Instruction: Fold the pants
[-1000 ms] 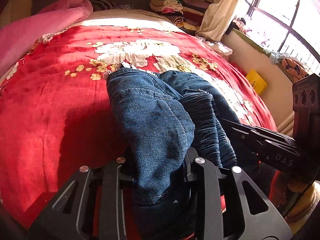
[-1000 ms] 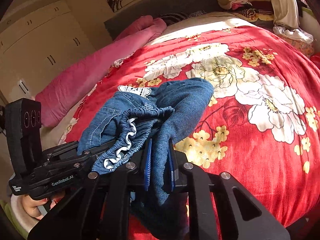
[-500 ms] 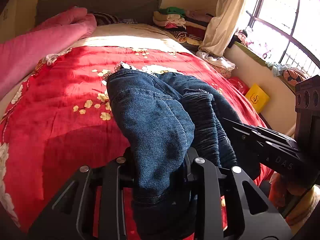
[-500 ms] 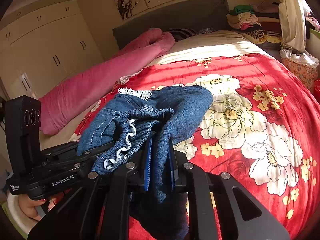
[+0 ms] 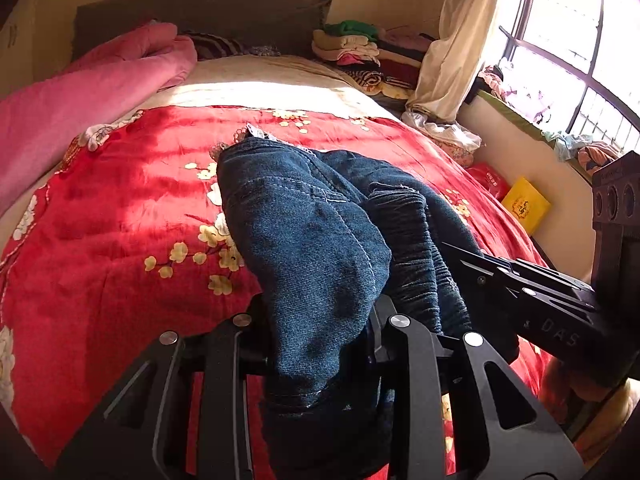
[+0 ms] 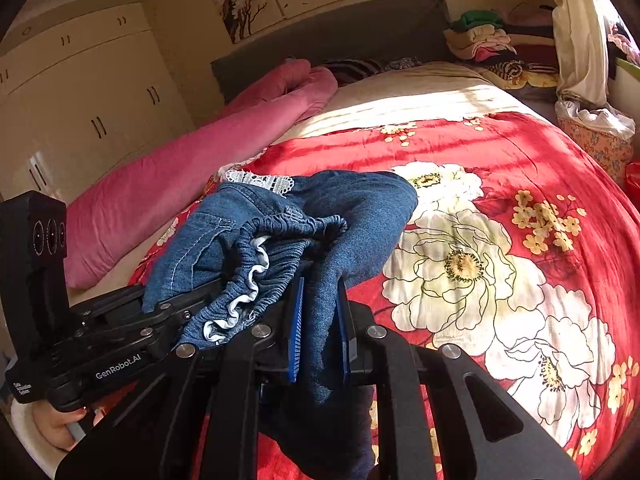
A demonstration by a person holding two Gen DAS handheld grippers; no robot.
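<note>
Dark blue denim pants (image 5: pixel 308 240) with an elastic waistband and white lace trim are bunched up and held above a red floral bedspread (image 5: pixel 112 240). My left gripper (image 5: pixel 320 344) is shut on a thick fold of the denim, which hides its fingertips. My right gripper (image 6: pixel 318 320) is shut on another fold of the pants (image 6: pixel 360 216), pinched between its blue pads (image 6: pixel 296 328). The two grippers are side by side. The left one shows at the left of the right wrist view (image 6: pixel 100 344), the right one at the right of the left wrist view (image 5: pixel 540 300).
A long pink bolster (image 6: pixel 192 176) lies along the bed's left side. Stacked folded clothes (image 5: pixel 360 52) sit by the grey headboard (image 6: pixel 340 36). A curtain (image 5: pixel 452 48), window, yellow box (image 5: pixel 524 204) and laundry basket (image 6: pixel 596 136) are to the right. White wardrobes (image 6: pixel 80 96) stand left.
Both grippers have risen and tilted up with the pants still clamped; the headboard, wall pictures and wardrobes have come into view. The hold on the denim is unchanged.
</note>
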